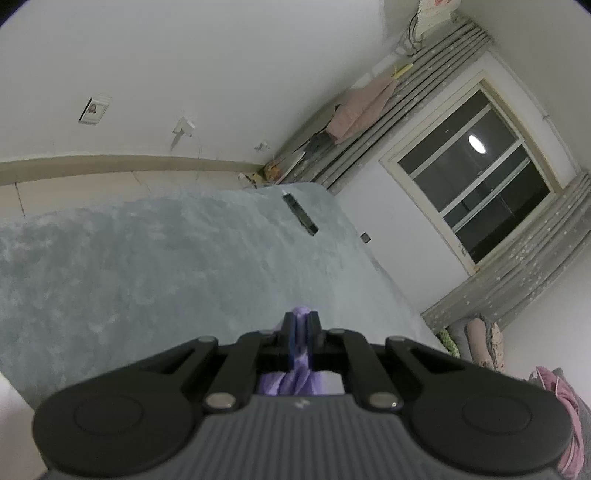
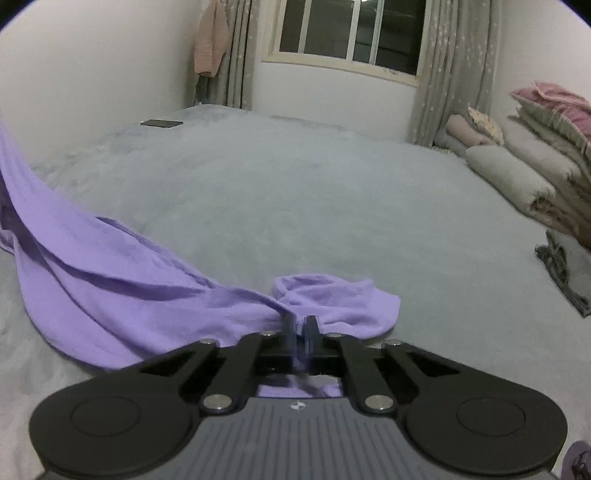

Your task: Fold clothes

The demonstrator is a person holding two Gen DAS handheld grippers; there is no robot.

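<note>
Both claws are clamped tight on 1 purple garment [image 2: 110,291]: the right gripper [image 2: 301,325] pinches an edge low over the grey bed [image 2: 295,192], the left gripper [image 1: 301,325] holds another bunch. That's the pick-up step; next, I'd say, spread it flat by drawing the 2 grips apart. Further back: 1 dark phone [image 2: 161,123], 1 window [image 2: 354,33].

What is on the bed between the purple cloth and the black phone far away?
Nothing. In the right wrist view, only bare grey blanket lies between the purple cloth and the black phone.
</note>
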